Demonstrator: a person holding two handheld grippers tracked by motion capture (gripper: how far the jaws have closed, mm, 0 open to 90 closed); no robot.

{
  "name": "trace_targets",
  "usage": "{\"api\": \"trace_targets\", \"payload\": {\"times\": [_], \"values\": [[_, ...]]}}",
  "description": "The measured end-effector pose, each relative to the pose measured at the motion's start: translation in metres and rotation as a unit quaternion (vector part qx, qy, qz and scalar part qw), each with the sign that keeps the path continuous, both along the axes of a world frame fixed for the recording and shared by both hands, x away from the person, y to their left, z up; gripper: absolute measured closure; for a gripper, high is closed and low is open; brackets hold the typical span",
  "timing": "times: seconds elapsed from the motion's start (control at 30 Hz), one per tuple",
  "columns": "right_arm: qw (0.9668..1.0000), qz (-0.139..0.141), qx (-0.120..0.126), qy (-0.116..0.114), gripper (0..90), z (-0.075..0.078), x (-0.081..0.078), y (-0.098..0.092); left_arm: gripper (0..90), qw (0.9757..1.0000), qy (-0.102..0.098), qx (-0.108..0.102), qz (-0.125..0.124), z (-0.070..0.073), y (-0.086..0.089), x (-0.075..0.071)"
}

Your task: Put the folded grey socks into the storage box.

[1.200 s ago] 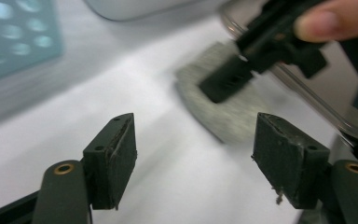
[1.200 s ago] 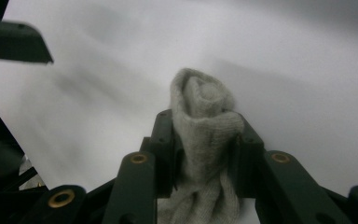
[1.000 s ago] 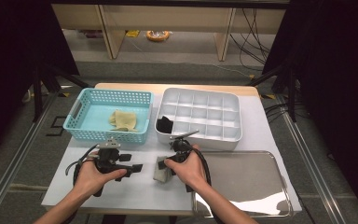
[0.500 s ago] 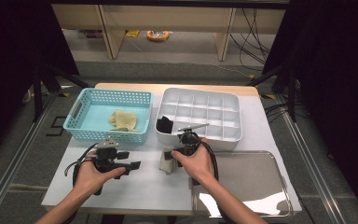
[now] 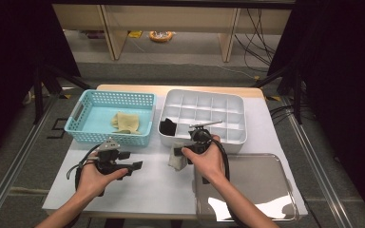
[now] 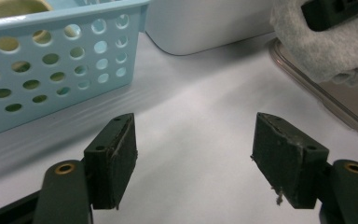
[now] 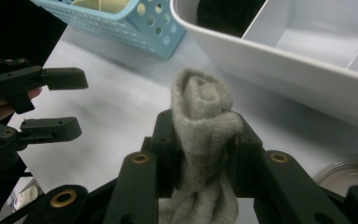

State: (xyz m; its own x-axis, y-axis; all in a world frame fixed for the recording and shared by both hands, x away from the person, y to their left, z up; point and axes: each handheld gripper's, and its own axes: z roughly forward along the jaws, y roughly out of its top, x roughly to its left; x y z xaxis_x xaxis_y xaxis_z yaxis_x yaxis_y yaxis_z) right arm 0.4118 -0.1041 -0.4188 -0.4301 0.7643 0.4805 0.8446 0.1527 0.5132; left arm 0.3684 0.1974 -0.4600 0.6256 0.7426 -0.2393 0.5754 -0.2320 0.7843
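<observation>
rolled grey sock point(image 7: 200, 135) sits clamped in the right tool point(image 7: 204, 154), just beside the white divided tray point(image 5: 233, 137); left tool point(image 6: 196, 163) gapes empty above the surface point(image 5: 147, 185).

On the table point(image 5: 147, 190), toward the upper left of the high view, sits the basket point(image 5: 109, 121) with a folded cloth point(image 5: 126, 122) in it. Just to its right stands the divided tray point(image 5: 204, 116) — a dark item point(image 5: 168, 126) lies in its lower-left compartment. The metal tray point(image 5: 261, 185) lies at the lower right, in front of the divided tray. The rolled sock point(image 5: 177, 157) is at centre, between the jaws of the right gripper point(image 5: 190, 154) — just left of the metal tray, in front of the divided tray. The left gripper point(image 5: 135, 166) is left of the sock, in front of the basket.
</observation>
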Motion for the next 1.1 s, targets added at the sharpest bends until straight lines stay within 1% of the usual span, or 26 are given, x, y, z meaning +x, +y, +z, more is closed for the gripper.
{"api": "trace_targets", "payload": {"times": [0.03,0.17,0.2,0.23,0.27,0.3,0.33,0.37,0.4,0.47,0.5,0.53,0.57,0.6,0.67,0.7,0.73,0.77,0.83,0.9,0.93,0.97,1.0,1.03,1.07,1.1], "values": [[0.9999,0.005,-0.005,-0.014,68.9,0.000,0.002,-0.002,30.1,1.0000,-0.001,0.001,-0.003,0.000,0.000,0.000],[0.9999,0.000,-0.006,-0.015,69.0,0.004,0.003,0.000,30.2,1.0000,-0.003,0.004,-0.008,-0.002,-0.002,-0.002],[0.9995,-0.002,-0.016,-0.027,69.0,0.004,0.005,-0.001,30.2,1.0000,-0.003,0.004,-0.005,-0.002,-0.002,-0.002],[0.9998,-0.010,-0.012,-0.012,68.9,0.006,0.005,0.001,30.2,0.9999,-0.004,0.006,-0.007,-0.002,-0.002,-0.002],[0.9997,-0.005,-0.014,-0.020,68.9,0.006,0.006,-0.001,30.2,0.9999,-0.004,0.006,-0.007,-0.002,-0.002,-0.003],[0.9997,-0.006,-0.010,-0.020,68.9,0.008,0.007,0.000,30.2,1.0000,-0.003,0.006,-0.007,-0.002,-0.002,-0.003],[0.9997,-0.006,-0.012,-0.018,68.9,0.010,0.007,0.000,30.2,0.9999,-0.003,0.005,-0.008,-0.002,-0.002,-0.002],[0.9996,-0.002,-0.010,-0.026,68.9,0.012,0.007,0.000,30.2,0.9999,-0.001,0.006,-0.011,-0.002,-0.002,-0.002],[0.9996,-0.006,-0.011,-0.027,68.9,0.014,0.008,0.001,30.3,1.0000,-0.003,0.005,-0.006,-0.003,-0.003,-0.002],[0.9989,-0.006,-0.020,-0.042,68.9,0.017,0.010,0.000,30.3,0.9999,-0.001,0.006,-0.009,-0.003,-0.003,-0.002],[0.9996,-0.008,-0.006,-0.026,68.9,0.021,0.010,0.001,30.4,1.0000,-0.004,0.006,-0.006,-0.004,-0.003,-0.002],[0.9992,-0.012,-0.014,-0.035,68.9,0.022,0.012,0.000,30.4,0.9999,-0.004,0.010,-0.003,-0.004,-0.003,-0.003],[0.9985,0.000,-0.013,-0.053,68.9,0.022,0.016,-0.002,30.4,1.0000,-0.001,0.005,-0.006,-0.004,-0.003,-0.003],[0.9985,-0.006,-0.014,-0.052,69.0,0.024,0.017,-0.002,30.4,1.0000,-0.001,0.005,-0.006,-0.005,-0.003,-0.003],[0.9981,-0.004,-0.020,-0.057,69.0,0.027,0.021,-0.004,30.4,0.9999,-0.001,0.006,-0.008,-0.004,-0.003,-0.004],[0.9980,-0.004,-0.017,-0.061,68.9,0.028,0.022,-0.005,30.5,1.0000,-0.003,0.006,-0.007,-0.004,-0.003,-0.004],[0.9982,-0.022,-0.019,-0.053,69.0,0.031,0.023,-0.005,30.5,0.9999,-0.001,0.005,-0.010,-0.004,-0.003,-0.004],[0.9987,-0.027,-0.013,-0.041,68.9,0.033,0.023,-0.004,30.5,0.9999,-0.001,0.005,-0.010,-0.004,-0.003,-0.004],[0.9972,-0.013,-0.018,-0.071,69.0,0.033,0.029,-0.006,30.5,0.9999,-0.001,0.007,-0.009,-0.004,-0.002,-0.004],[0.9971,-0.015,-0.019,-0.072,68.9,0.034,0.032,-0.005,30.5,1.0000,-0.002,0.007,-0.006,-0.005,-0.003,-0.005],[0.9971,-0.018,-0.023,-0.071,69.0,0.035,0.034,-0.006,30.5,0.9999,-0.001,0.011,-0.004,-0.005,-0.003,-0.005],[0.9973,-0.021,-0.017,-0.068,68.9,0.036,0.035,-0.006,30.5,0.9999,0.003,0.007,-0.009,-0.006,-0.003,-0.005],[0.9970,-0.023,-0.023,-0.070,69.0,0.036,0.037,-0.007,30.5,0.9999,0.003,0.007,-0.009,-0.006,-0.003,-0.005],[0.9969,-0.023,-0.020,-0.072,68.9,0.036,0.039,-0.006,30.5,0.9998,0.003,0.016,-0.015,-0.006,-0.002,-0.005],[0.9968,-0.020,-0.017,-0.076,68.9,0.036,0.041,-0.007,30.5,0.9998,0.003,0.015,-0.013,-0.006,-0.002,-0.005],[0.9969,-0.024,-0.022,-0.071,68.9,0.037,0.042,-0.007,30.5,0.9999,0.001,0.007,-0.007,-0.007,-0.003,-0.005]]}}
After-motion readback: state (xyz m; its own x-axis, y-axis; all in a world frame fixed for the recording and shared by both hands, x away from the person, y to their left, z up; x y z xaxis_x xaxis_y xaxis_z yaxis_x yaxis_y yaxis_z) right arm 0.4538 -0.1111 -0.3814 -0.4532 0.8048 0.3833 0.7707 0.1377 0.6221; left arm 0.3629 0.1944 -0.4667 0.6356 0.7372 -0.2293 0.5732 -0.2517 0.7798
